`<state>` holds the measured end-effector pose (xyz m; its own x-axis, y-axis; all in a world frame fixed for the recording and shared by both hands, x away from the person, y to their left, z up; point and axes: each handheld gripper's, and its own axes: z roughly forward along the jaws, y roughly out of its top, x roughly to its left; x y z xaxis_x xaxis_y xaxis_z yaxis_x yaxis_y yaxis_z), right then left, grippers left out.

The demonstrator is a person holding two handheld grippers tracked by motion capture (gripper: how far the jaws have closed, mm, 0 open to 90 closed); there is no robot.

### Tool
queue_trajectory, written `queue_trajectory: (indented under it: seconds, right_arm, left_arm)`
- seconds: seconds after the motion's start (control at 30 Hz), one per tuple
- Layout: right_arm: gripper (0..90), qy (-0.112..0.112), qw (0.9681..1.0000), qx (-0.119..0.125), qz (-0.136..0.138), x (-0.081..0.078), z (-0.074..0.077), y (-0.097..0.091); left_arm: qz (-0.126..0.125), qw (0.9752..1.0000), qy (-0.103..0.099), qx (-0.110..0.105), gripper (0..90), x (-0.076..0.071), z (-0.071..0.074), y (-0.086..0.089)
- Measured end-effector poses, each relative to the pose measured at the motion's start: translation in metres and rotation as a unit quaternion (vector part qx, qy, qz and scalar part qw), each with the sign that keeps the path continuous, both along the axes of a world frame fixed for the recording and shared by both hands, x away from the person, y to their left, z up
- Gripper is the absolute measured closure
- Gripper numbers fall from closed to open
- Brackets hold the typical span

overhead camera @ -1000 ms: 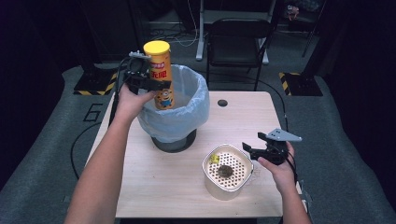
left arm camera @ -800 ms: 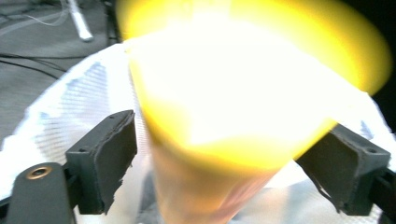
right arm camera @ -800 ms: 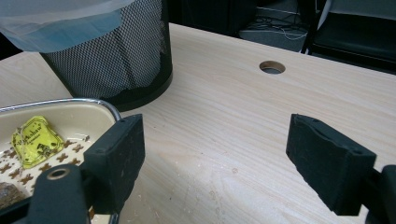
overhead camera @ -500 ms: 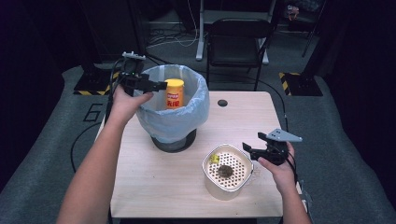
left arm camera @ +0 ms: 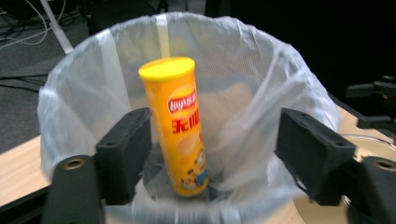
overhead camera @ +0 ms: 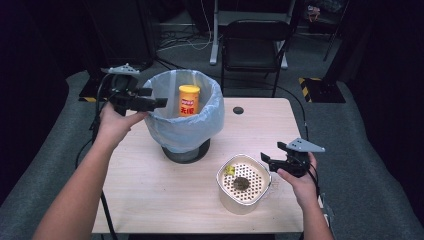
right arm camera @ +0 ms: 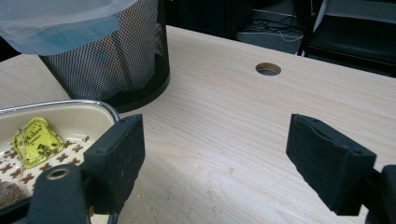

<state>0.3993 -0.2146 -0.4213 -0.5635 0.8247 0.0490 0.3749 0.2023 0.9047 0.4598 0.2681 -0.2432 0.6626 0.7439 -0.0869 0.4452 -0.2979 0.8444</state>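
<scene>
Hovering my left gripper (overhead camera: 161,103) beside the bin (overhead camera: 186,131) near the worktop's far edge, fingers apart; the chip can (left arm camera: 179,126) stands inside. Right gripper (overhead camera: 265,161), fingers apart, probably takes the basket's (overhead camera: 243,205) scraps next.

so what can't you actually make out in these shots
- Foot of the chip can, left gripper view: blurred and sunk in the folds of the bin liner, so whether it stands on the bottom is unclear.
- Dark lump in the tray, high view: too small to identify.
- Same tray, right gripper view: cut off by the left edge and the near jaw of the right tongs.
- Yellow packet: print too small to read.
</scene>
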Motion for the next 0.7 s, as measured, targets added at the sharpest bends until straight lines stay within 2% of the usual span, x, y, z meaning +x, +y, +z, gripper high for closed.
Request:
queue_trajectory:
  seconds: [0.1,0.17,0.3,0.4,0.5,0.53,0.57,0.6,0.67,0.7]
  right_arm:
    - [19.7,-0.001,1.0,-0.003,0.002,0.0,0.0,0.001]
    - [19.8,-0.001,1.0,-0.004,0.002,0.0,-0.001,0.001]
    - [20.2,0.002,0.9999,-0.008,0.006,0.0,-0.002,0.001]
    - [20.4,0.0,1.0,-0.006,0.002,-0.001,-0.002,0.0]
    - [20.4,0.0,1.0,-0.006,0.003,-0.001,-0.002,-0.001]
    - [20.4,0.0,1.0,-0.007,0.0,-0.001,-0.002,-0.001]
    - [20.4,0.001,1.0,-0.007,-0.003,-0.001,-0.002,-0.002]
    - [20.4,0.001,1.0,-0.008,-0.003,-0.001,-0.002,-0.002]
    - [20.4,0.0,0.9999,-0.009,-0.004,-0.001,-0.002,-0.003]
    - [20.4,0.0,0.9999,-0.01,-0.008,-0.001,-0.002,-0.006]
  left_arm:
    - [-0.004,1.0,-0.001,-0.005,29.5,-0.016,-0.009,0.014]
    - [-0.002,1.0,-0.002,-0.004,29.5,-0.019,-0.011,0.017]
    - [-0.001,0.9998,-0.004,-0.02,29.3,-0.035,-0.023,0.031]
    - [0.003,0.9997,-0.015,-0.017,28.2,-0.045,-0.031,0.036]
    - [0.005,0.9998,-0.015,-0.014,28.0,-0.05,-0.038,0.039]
    - [0.006,0.9998,-0.017,-0.013,27.9,-0.056,-0.047,0.042]
    - [0.006,0.9998,-0.017,-0.013,27.9,-0.056,-0.047,0.042]
    - [0.009,0.9997,-0.021,-0.012,27.8,-0.061,-0.057,0.043]
    - [0.009,0.9997,-0.021,-0.009,27.6,-0.064,-0.062,0.045]
    - [0.013,0.9995,-0.023,-0.013,27.2,-0.068,-0.074,0.047]
